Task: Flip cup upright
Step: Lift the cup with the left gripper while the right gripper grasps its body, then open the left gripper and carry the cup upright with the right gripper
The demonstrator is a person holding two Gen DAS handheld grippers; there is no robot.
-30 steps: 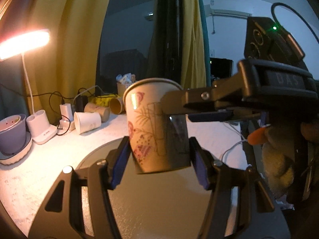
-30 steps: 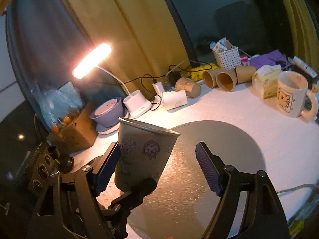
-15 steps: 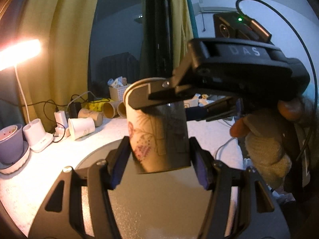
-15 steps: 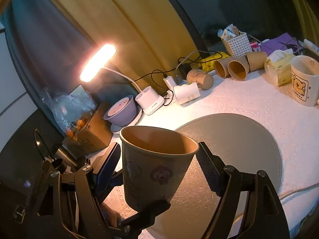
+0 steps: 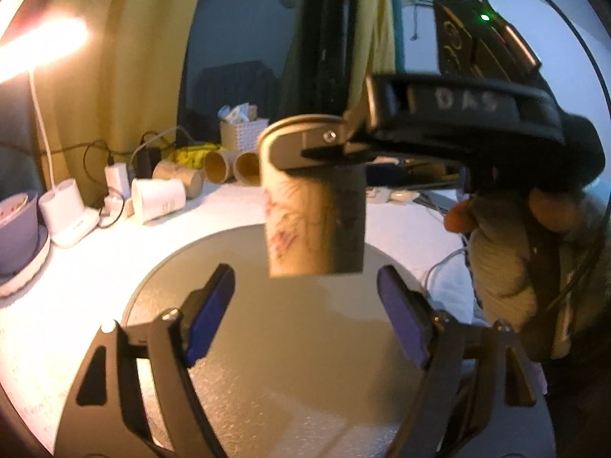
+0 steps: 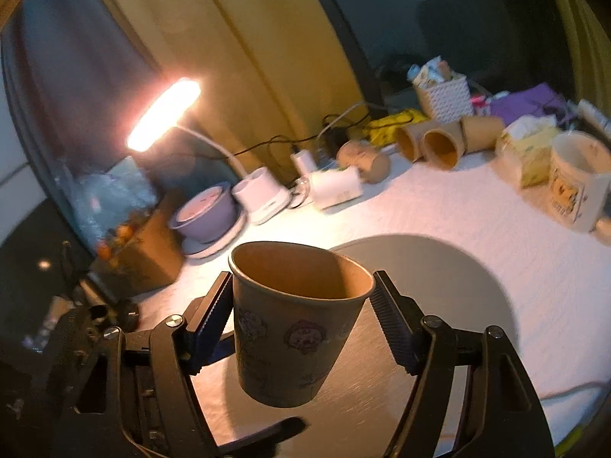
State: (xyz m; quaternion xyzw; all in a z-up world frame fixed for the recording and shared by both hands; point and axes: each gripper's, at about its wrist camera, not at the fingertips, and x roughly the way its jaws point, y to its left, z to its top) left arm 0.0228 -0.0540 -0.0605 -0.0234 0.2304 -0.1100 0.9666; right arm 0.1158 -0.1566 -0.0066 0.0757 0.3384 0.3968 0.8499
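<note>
Two black tongs meet over the round grey mat [image 6: 439, 267]: the right gripper [image 6: 301, 316] clamps the upright brown printed paper cup [image 6: 294, 328], and the left gripper [image 5: 305, 305] gapes wide below it, holding nothing.

The cup [image 6: 298, 324] is a tan paper one with small cartoon prints on its side. It sits mouth-up, nearly upright with a slight tilt, pinched near its rim in my right claw [image 6: 301, 301] and hanging in the air above the round grey mat [image 6: 439, 278].
</note>
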